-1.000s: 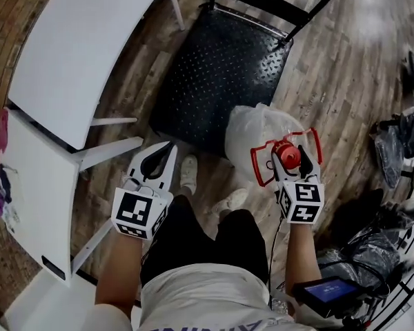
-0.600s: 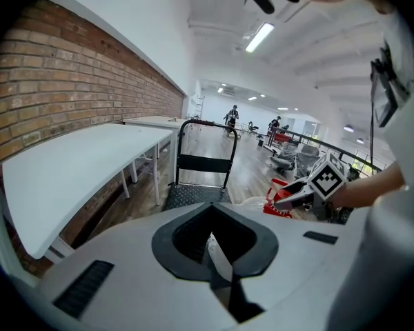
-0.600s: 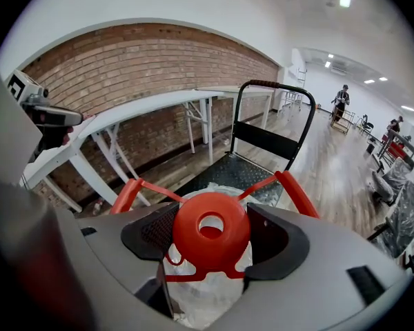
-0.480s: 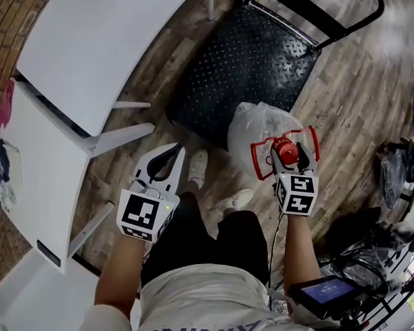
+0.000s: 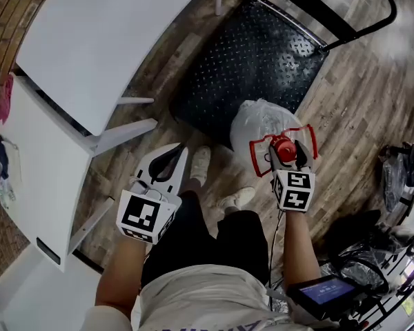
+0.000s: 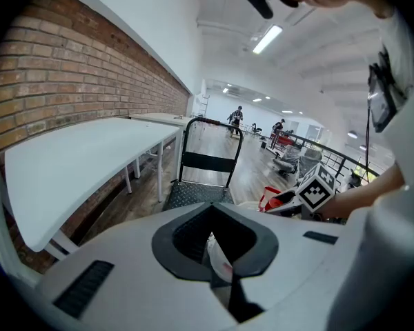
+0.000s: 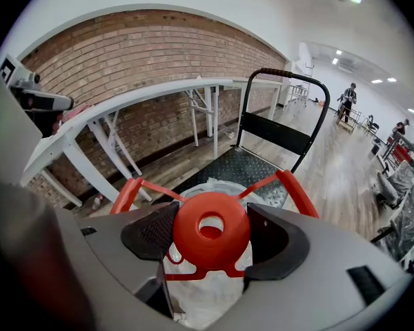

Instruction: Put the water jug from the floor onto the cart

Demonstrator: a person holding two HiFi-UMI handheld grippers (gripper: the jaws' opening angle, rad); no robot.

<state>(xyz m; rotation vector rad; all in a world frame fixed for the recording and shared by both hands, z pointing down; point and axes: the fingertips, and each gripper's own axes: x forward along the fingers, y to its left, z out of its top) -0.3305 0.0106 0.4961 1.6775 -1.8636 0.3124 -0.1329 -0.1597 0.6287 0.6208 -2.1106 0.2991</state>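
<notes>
Right fingers (image 7: 150, 232) around water jug cap (image 7: 210, 229)

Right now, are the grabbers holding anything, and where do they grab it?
The right gripper holds the water jug, pinching the round red cap on top. The left gripper holds nothing.
</notes>
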